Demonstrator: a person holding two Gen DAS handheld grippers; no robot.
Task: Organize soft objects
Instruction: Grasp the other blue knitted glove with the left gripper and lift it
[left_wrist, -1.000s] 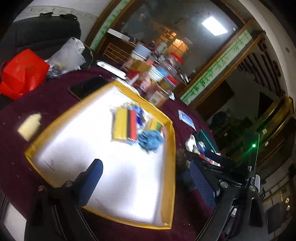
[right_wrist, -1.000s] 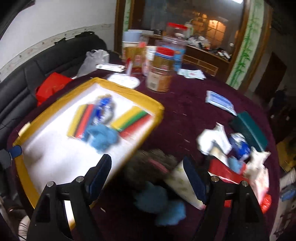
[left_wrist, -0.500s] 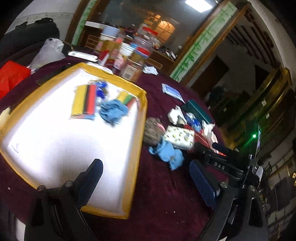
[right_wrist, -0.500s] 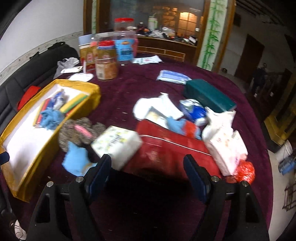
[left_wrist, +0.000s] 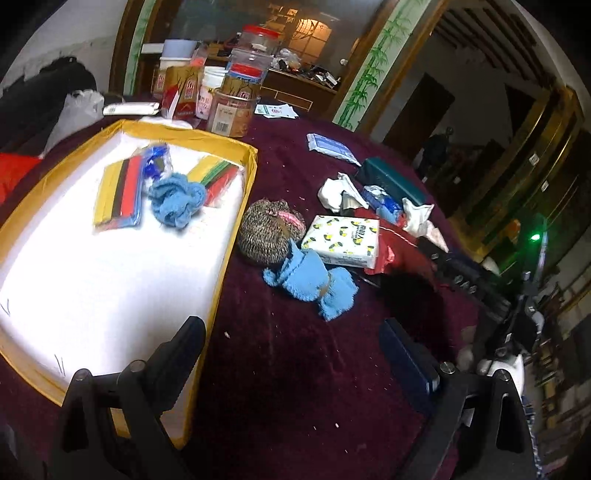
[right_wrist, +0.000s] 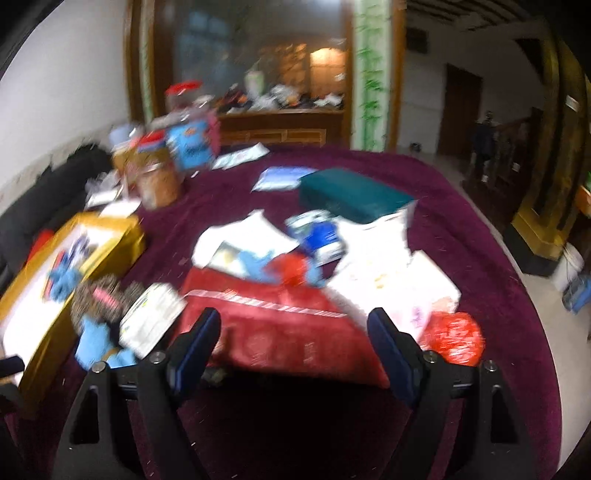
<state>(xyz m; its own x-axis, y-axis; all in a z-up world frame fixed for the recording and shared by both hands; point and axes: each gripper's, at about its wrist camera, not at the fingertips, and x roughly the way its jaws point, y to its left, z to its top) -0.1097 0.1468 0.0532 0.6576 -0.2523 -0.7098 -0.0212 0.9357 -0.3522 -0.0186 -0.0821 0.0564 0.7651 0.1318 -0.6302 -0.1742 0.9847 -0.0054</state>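
Observation:
A yellow-rimmed white tray (left_wrist: 236, 221) on the maroon tablecloth holds striped sponge packs (left_wrist: 120, 192) and a crumpled blue cloth (left_wrist: 177, 197). Right of the tray lie a speckled brown knit bundle (left_wrist: 266, 232), a light blue cloth (left_wrist: 314, 284) and a tissue pack (left_wrist: 343, 240). My left gripper (left_wrist: 295, 350) hangs open over bare tablecloth in front of them. My right gripper (right_wrist: 295, 339) has its jaws opening, with nothing pressed between them, just short of a red bag (right_wrist: 280, 325). The right wrist view is blurred; there the brown bundle (right_wrist: 99, 299) and blue cloth (right_wrist: 92, 339) sit at left.
Jars and boxes (left_wrist: 225, 103) crowd the table's far side behind the tray. A dark green case (right_wrist: 351, 195), white tissues (right_wrist: 388, 258), a blue-white packet (right_wrist: 321, 240) and a red-orange plastic bag (right_wrist: 454, 336) lie to the right. A black sofa (left_wrist: 44, 99) stands at left.
Both views have swept rightward from the tray toward the loose pile on the cloth. The right gripper's jaws stand wider than before. Nothing has been picked up.

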